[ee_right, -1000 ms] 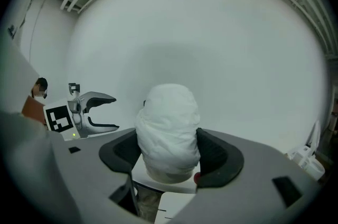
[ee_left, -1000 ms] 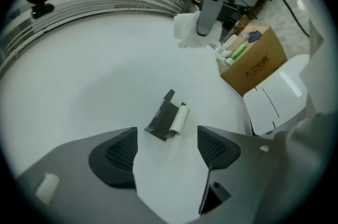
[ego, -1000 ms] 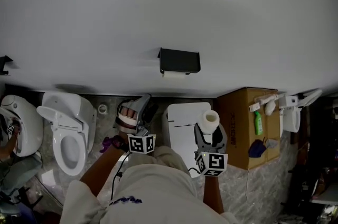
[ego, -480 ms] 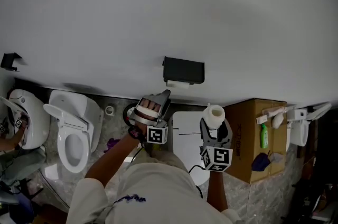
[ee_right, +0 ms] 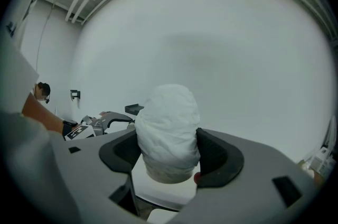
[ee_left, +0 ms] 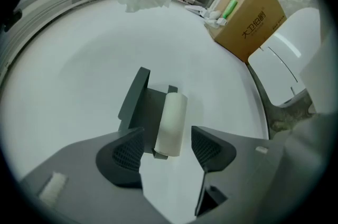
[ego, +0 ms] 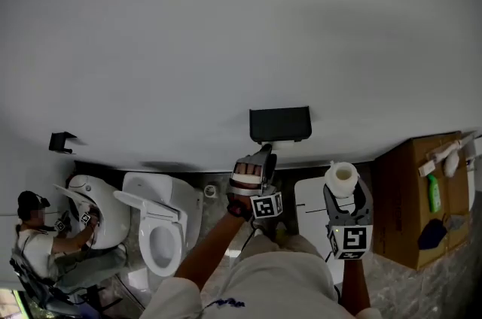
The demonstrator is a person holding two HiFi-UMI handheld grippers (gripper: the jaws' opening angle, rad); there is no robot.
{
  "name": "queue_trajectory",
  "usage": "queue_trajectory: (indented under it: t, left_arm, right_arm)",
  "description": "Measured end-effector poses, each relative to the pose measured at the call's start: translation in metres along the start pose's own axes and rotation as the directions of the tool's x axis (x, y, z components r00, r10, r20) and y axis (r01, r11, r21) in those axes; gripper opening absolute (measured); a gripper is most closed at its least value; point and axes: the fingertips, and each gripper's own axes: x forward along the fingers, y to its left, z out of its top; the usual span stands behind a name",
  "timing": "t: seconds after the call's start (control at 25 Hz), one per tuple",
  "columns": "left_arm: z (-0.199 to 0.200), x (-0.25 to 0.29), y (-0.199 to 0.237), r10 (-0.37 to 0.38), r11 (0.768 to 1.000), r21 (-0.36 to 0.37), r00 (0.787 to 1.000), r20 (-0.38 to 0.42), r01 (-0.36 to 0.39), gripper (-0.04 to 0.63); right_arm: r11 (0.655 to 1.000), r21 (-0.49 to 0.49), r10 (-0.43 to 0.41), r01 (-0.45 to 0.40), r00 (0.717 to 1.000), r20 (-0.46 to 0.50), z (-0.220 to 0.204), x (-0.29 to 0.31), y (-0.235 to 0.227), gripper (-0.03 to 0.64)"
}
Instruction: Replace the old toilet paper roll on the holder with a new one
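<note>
A black holder (ego: pixel 279 123) is fixed to the white wall, with a thin, nearly used-up old roll (ee_left: pixel 171 123) on its bar. My left gripper (ego: pixel 261 156) reaches up just below the holder. In the left gripper view its jaws (ee_left: pixel 168 149) are closing, and the old roll shows in the gap just ahead of the tips, with no pad pressing on it. My right gripper (ego: pixel 343 193) is shut on a full white new roll (ego: pixel 342 178), held upright to the right of the holder. That roll fills the right gripper view (ee_right: pixel 168 130).
A white toilet (ego: pixel 162 223) stands below left and a white lidded bin (ego: pixel 310 206) below the grippers. A cardboard box (ego: pixel 418 197) with a green bottle (ego: pixel 434 193) on it is at the right. A person (ego: pixel 38 235) crouches by another toilet (ego: pixel 94 208) at far left.
My left gripper has moved up from the floor area toward the holder and its jaws have narrowed. The right gripper has followed with the new roll.
</note>
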Motion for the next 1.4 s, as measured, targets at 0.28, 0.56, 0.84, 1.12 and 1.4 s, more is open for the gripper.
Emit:
queue_trajectory:
  t: [0.28,0.56,0.84,1.12,1.4]
  left_arm:
    - [0.006,0.02,-0.006,0.016,0.996,0.089,0.999,-0.03,-0.013,0.27]
    - [0.011,0.029,-0.005,0.019,0.993,0.114,0.999,-0.036,-0.015,0.245]
    - [0.011,0.038,-0.002,0.013,0.988,0.156,0.999,-0.04,-0.007,0.219]
    - [0.012,0.039,-0.003,0.008,0.989,0.148,1.0,-0.028,-0.004,0.178]
    - [0.018,0.04,-0.002,-0.01,0.99,0.138,1.0,-0.022,0.013,0.176]
  right_arm:
    - [1.0,0.028,0.012,-0.011,1.0,-0.016,-0.024,-0.002,-0.017,0.313]
    - [0.997,0.076,0.009,-0.007,1.0,-0.026,-0.039,-0.01,-0.023,0.314]
    - [0.996,0.091,0.006,-0.004,1.0,-0.022,-0.042,-0.008,-0.031,0.314]
    - [0.995,0.102,-0.018,0.02,0.999,-0.027,-0.042,-0.009,-0.041,0.314]
    - [0.989,0.143,-0.02,0.02,1.0,-0.008,-0.039,-0.006,-0.051,0.314]
